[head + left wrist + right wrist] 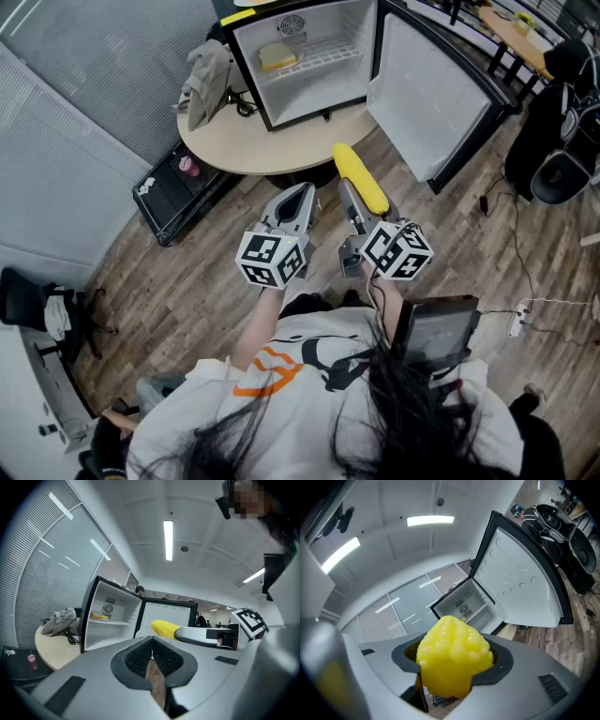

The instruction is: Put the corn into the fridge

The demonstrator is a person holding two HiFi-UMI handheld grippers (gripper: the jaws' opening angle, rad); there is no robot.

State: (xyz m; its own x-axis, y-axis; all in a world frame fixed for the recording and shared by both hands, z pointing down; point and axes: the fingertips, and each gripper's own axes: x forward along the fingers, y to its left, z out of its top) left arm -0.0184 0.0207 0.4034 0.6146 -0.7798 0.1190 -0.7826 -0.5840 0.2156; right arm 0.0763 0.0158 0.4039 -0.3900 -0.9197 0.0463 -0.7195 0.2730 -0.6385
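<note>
We hold the bright yellow, knobbly corn cob (pixel 361 178) lengthwise in the right gripper (pixel 356 211). Its jaws are clamped wide around the cob, which points at the small black, white-lined fridge (pixel 251 75) at the frame's top, well apart. The left gripper (pixel 298 202) is pinched together and empty. The fridge door (pixel 427 94) stands wide for entry, and the upper shelf carries a flat yellow item (pixel 277 56).

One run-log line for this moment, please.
right gripper: shut on corn | left gripper: jaws together, empty | fridge: door open, on table | corn: not yet inside
</note>
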